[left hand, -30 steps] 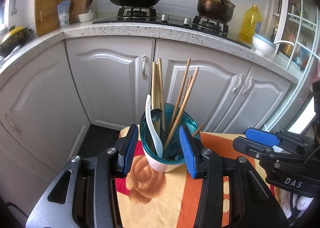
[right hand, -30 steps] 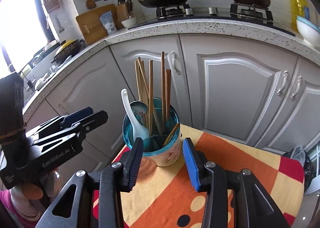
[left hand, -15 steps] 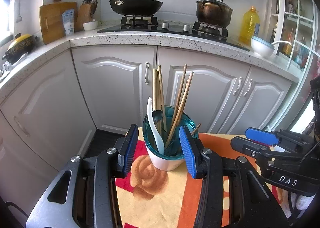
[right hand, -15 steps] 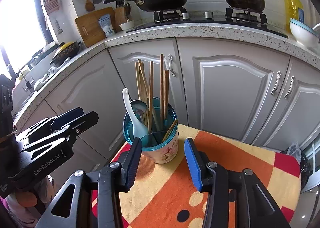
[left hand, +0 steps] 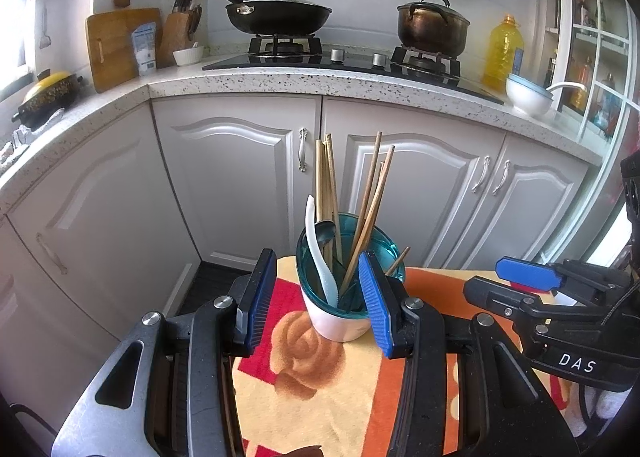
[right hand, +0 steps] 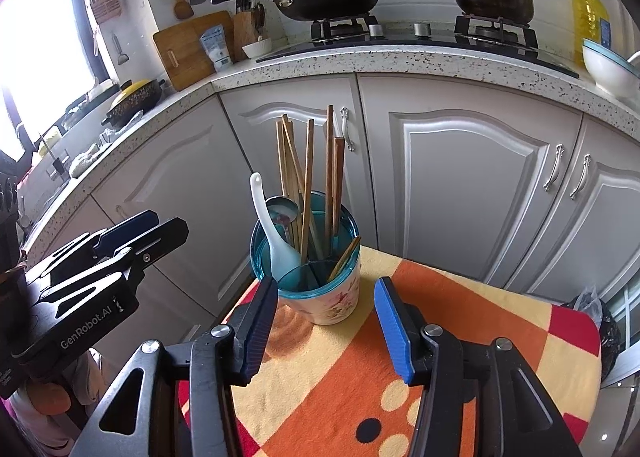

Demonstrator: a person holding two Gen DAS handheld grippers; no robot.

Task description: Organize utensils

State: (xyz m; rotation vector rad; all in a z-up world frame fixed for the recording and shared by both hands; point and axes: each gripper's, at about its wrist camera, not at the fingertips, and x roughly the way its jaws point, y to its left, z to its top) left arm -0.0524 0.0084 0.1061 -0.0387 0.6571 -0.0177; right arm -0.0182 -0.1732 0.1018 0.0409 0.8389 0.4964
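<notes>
1. Both claws are released and empty. The right gripper (right hand: pixel 326 321) sits just short of the cup (right hand: pixel 320 297), its jaws having just been widening, with nothing between them. The left gripper (left hand: pixel 316 305) has its jaws standing either side of the cup, seemingly clear of its wall.
2. The cup stands upright near the far edge of the cloth (right hand: pixel 360 377), holding all the utensils in view. It looks like hard plastic with a teal insert (left hand: pixel 384 249): light, top-heavy with its load, so best held low on the wall.
3. In the cup, the white spoon (right hand: pixel 268 233) leans left: probably ceramic, smooth, slippery and chippable; grip its handle. A metal spoon (right hand: pixel 282 209) rests behind it.
4. The chopsticks (right hand: pixel 308 177) are thin, stiff and light, and rise well above the rim; pinch them high. One short stick (right hand: pixel 344 257) leans right, low.
5. Crowded stems may snag each other on lifting.
6. Beyond the cup are cabinets (right hand: pixel 460 177), well apart; the counter's wok (left hand: pixel 280 15) and pot (left hand: pixel 432 25) stand clear.
</notes>
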